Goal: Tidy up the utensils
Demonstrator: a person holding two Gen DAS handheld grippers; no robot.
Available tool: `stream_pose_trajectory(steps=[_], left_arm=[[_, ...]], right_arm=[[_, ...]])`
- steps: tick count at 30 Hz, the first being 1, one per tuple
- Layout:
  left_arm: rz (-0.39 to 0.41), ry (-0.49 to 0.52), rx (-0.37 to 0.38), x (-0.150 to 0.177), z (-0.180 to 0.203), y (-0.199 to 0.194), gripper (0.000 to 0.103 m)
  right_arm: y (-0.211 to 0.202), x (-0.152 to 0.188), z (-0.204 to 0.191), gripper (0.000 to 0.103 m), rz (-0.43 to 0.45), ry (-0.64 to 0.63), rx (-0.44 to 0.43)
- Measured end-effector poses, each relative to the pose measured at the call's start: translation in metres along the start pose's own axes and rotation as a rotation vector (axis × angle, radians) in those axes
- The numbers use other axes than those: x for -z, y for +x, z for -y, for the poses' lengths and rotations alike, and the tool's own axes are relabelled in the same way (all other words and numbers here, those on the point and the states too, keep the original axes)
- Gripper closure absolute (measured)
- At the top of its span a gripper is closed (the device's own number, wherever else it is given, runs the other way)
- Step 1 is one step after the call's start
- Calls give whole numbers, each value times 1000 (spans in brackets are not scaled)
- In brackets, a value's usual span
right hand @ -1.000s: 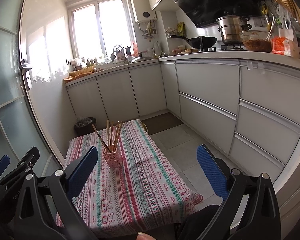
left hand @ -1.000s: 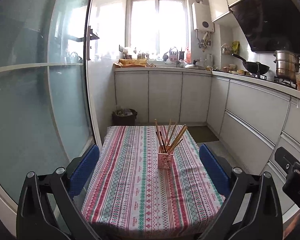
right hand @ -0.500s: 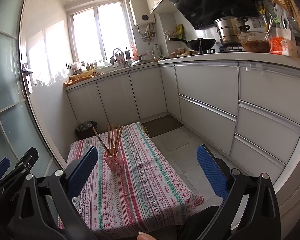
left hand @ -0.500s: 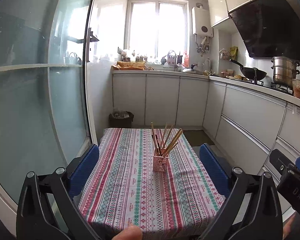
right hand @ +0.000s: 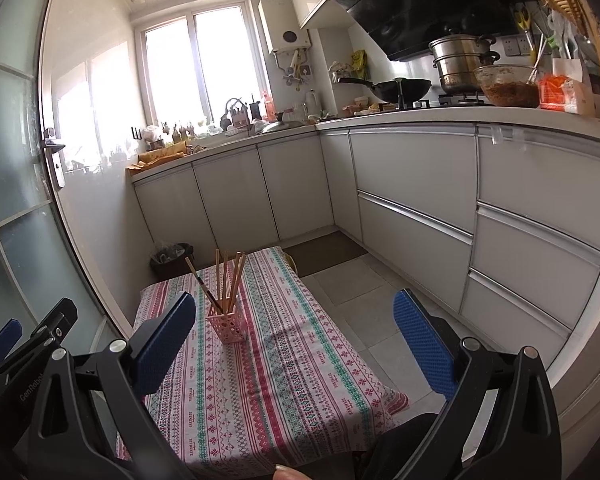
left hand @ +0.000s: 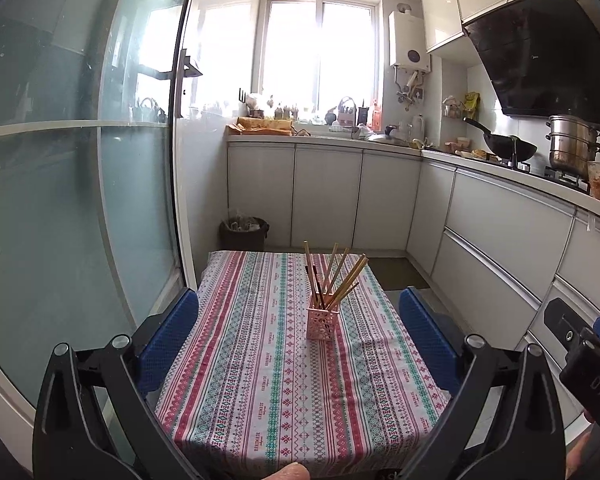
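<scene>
A pink perforated holder stands upright on the striped tablecloth, with several wooden chopsticks standing in it, fanned out. It also shows in the right wrist view, with its chopsticks. My left gripper is open and empty, held back from the near table edge and well short of the holder. My right gripper is open and empty, to the right of the holder. Each gripper shows at the edge of the other's view.
A low table with a striped cloth stands in a narrow kitchen. A glass sliding door is on the left, white cabinets on the right, a dark bin beyond the table. Tiled floor lies right of the table.
Both views have tilted up and drawn back slightly. The holder and chopsticks have not moved. Both grippers stay open.
</scene>
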State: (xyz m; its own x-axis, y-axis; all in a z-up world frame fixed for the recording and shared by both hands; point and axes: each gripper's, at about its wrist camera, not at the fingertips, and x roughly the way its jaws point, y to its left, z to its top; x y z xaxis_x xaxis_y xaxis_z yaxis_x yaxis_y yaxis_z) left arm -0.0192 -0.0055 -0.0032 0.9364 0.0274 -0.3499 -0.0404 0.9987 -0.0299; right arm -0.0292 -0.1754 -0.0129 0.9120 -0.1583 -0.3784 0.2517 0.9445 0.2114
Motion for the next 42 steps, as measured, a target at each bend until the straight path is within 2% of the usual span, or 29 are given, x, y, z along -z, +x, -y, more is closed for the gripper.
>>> stream_pose_trajectory(steps=[42], left_arm=[[-8, -3, 1, 0, -2, 3, 7]], right_arm=[[1, 0, -2, 7, -3, 2, -4]])
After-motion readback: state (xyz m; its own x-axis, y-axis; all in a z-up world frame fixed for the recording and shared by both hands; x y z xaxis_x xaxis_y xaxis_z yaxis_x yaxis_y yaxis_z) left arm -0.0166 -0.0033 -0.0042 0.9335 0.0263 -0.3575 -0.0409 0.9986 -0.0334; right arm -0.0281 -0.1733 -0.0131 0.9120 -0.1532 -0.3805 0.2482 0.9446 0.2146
